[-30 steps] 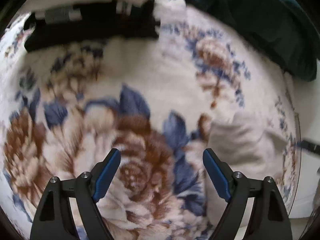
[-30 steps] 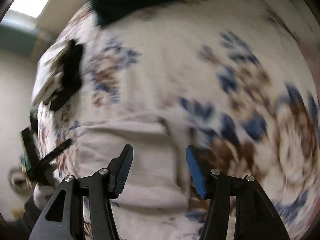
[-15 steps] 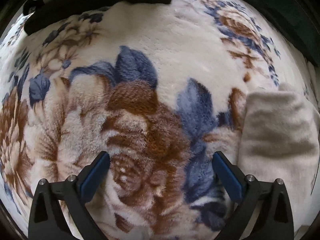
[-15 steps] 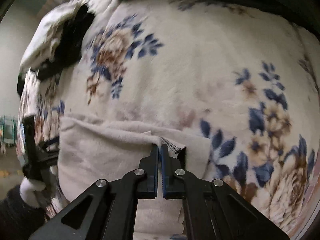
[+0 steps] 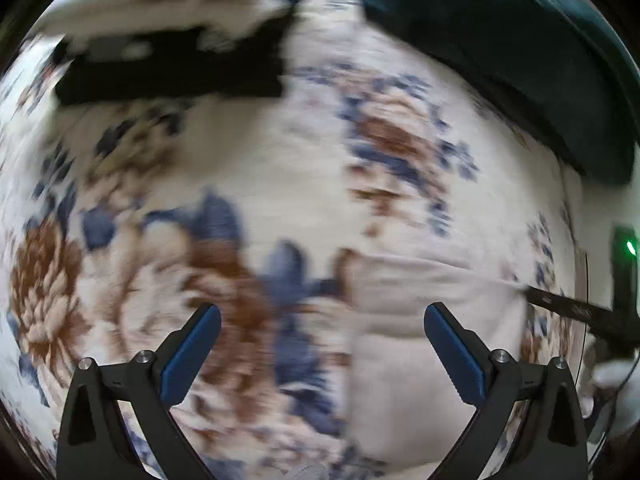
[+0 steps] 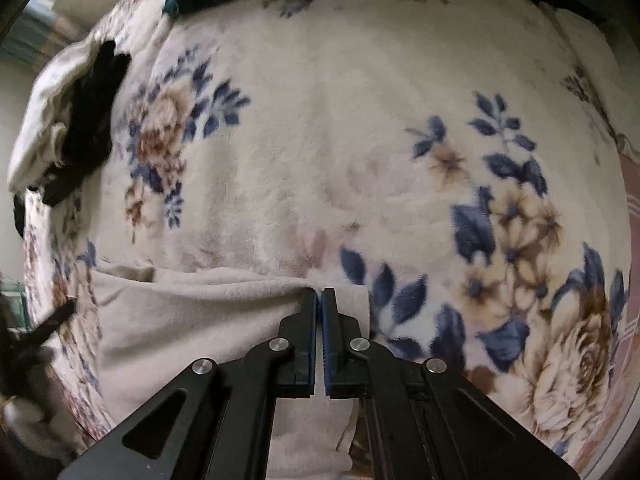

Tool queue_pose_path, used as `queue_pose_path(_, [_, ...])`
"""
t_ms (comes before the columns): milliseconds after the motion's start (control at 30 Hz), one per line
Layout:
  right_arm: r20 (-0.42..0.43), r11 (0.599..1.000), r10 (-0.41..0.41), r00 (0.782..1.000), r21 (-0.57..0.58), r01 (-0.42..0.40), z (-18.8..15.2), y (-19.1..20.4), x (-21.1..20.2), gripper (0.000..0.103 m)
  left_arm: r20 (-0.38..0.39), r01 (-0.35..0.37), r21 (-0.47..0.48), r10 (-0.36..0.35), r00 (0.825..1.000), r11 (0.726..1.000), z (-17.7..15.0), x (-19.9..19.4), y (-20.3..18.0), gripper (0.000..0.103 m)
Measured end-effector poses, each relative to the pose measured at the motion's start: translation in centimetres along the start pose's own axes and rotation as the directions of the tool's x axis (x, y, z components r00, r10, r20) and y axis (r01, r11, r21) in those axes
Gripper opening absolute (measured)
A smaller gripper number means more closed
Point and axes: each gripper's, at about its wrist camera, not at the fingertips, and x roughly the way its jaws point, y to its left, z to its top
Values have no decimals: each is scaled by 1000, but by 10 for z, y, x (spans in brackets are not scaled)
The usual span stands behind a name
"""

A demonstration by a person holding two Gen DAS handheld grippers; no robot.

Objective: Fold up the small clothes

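Note:
A small beige cloth point(image 5: 392, 380) lies flat on a floral blanket point(image 5: 280, 160); in the right wrist view the beige cloth point(image 6: 192, 320) fills the lower left. My right gripper point(image 6: 320, 294) is shut, its tips pinching the cloth's far edge near a corner. My left gripper point(image 5: 320, 320) hangs wide open above the blanket; the cloth's left edge lies below the gap, and nothing is between the pads. The right gripper's dark finger point(image 5: 560, 304) shows at the cloth's right side. The left wrist view is blurred.
A black garment point(image 5: 168, 76) and white folded clothes point(image 5: 160, 4) lie at the blanket's far left; the black garment point(image 6: 92, 120) also shows in the right wrist view. A dark teal cloth point(image 5: 500, 40) covers the far right. A white-gloved hand point(image 5: 616, 376) is at the right edge.
The right gripper's jaws closed on the beige cloth's far edge and sank with it. The left gripper opened wider, dipped close to the blanket, then drew back up.

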Motion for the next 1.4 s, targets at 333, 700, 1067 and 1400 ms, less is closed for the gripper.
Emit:
queue_pose_path(333, [-69, 949, 214, 974, 251, -191, -38, -46, -23, 55, -67, -108, 124, 116, 991, 986, -5, 70, -26, 103])
queue_pose_path(700, [5, 598, 467, 884, 735, -320, -152, -93, 28, 17, -57, -109, 125, 117, 992, 986, -14, 39, -4, 103])
queue_pose_path(1067, [121, 906, 181, 976, 367, -213, -133, -54, -43, 6, -48, -124, 71, 127, 991, 990, -15, 8, 8, 103])
queue_pose_path(1400, [43, 979, 178, 983, 95, -182, -69, 30, -71, 46, 27, -249, -57, 251, 968, 967, -38, -38, 47, 103])
